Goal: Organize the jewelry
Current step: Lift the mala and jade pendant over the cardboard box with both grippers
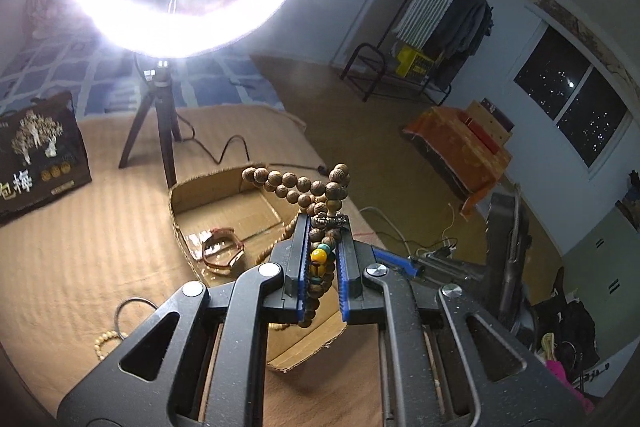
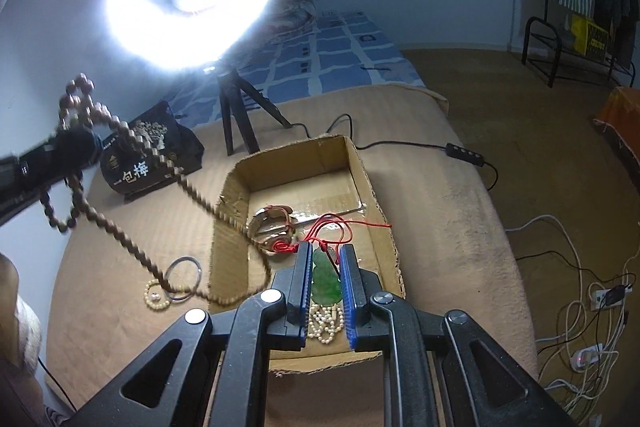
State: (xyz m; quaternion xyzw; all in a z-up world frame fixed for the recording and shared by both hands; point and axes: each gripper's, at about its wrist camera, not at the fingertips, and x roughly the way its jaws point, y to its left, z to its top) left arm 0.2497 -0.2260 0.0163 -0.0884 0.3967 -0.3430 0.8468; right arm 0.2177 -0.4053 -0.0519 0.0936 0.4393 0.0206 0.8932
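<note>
Jaws of left gripper (image 1: 322, 227) clench wooden beads (image 1: 298, 187); right gripper (image 2: 326, 251) alone shows jade pendant (image 2: 326, 281), clenched.

- Your right gripper (image 2: 325, 281) clamps the green jade pendant (image 2: 326, 281) over the cardboard box (image 2: 360, 163).
- Your left gripper (image 2: 60, 153) lifts the wooden bead strand (image 2: 120, 227).

On my feeds, only the dark gift bag (image 2: 150, 157) standing on the tan blanket carries legible lettering, pale Chinese characters "一包梅" beneath a pale tree motif
</note>
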